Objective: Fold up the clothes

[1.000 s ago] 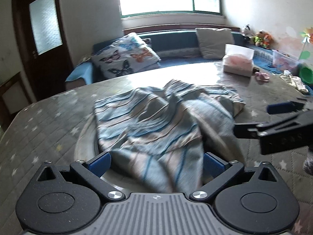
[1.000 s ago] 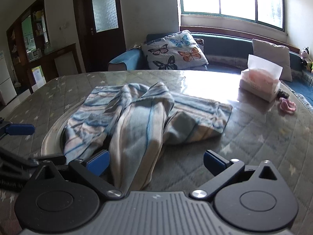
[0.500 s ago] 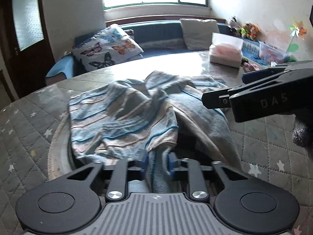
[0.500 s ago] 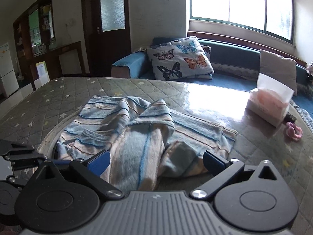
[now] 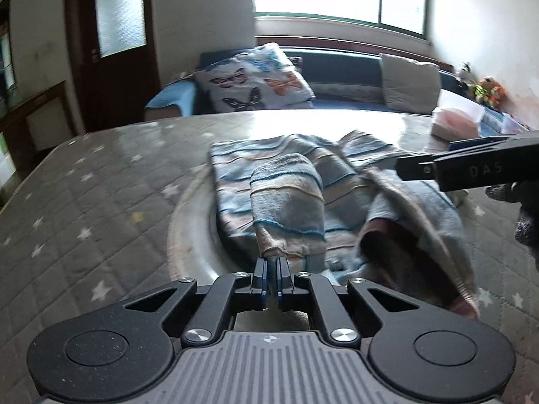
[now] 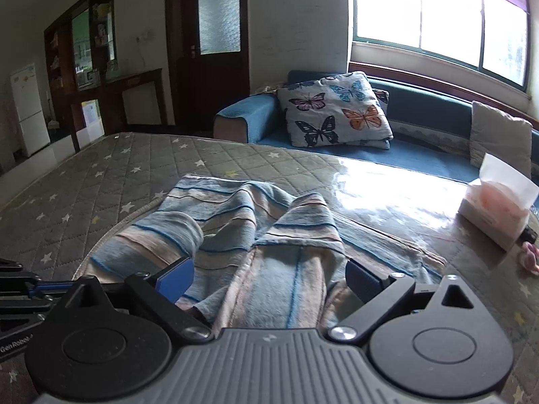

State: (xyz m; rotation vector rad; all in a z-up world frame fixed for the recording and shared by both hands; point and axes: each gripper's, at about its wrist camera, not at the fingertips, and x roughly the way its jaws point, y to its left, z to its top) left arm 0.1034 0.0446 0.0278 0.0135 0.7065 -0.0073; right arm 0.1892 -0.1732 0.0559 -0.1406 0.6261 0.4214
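So the thing being folded is a blue, cream and pink striped knit garment (image 6: 269,235), soft and kind of fuzzy, lying rumpled near the middle of the grey quilted star-print table cover (image 6: 134,168) under a glossy clear sheet. In the right wrist view it fills everything from about 9 o'clock to 3 o'clock just ahead of the fingers.

The left gripper (image 5: 272,271) has its blue pads pinched tight on a near hem of the garment, at 6 o'clock of the pile in its own view. The cloth rises from the pinch and rolls over into a loose hump, so I'd guess that corner is held up to be carried over the rest as a fold.

The right gripper (image 6: 269,279) is spread wide, with fabric bunched between its blue pads (image 6: 175,277) but not clamped. My read is it's lining up to grab the matching edge, since a floppy knit sags if only one side is lifted. From the left wrist view its black fingers reach in from 3 o'clock, above the raised right-hand flap.

The white tissue box with a pink pack (image 6: 495,212) sits well apart at 2 o'clock, so it shouldn't get in the way. The butterfly-print cushion (image 6: 337,114) on the blue sofa is way behind the table.
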